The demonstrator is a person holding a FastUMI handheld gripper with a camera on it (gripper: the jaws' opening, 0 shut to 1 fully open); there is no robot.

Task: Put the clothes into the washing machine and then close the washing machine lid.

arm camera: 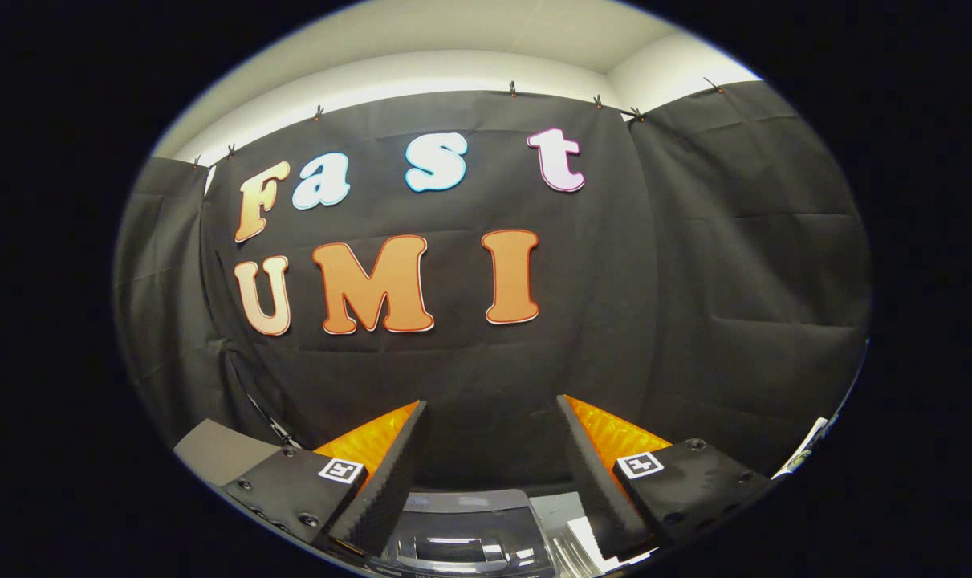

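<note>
Right, claw [490,417] wide open w/ nothing held, aimed at booth wall; washing machine lid [461,538] lies below between fingers.

Mostly cut off below the tool

The dark glossy washing machine top [461,538] shows just a sliver between the wide-apart fingers [389,474]; pale papers [582,538] beside it stay unidentifiable.

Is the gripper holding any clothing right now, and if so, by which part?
Nothing is held. The gripper is open, fingers spread with only the black cloth wall beyond them.
</note>
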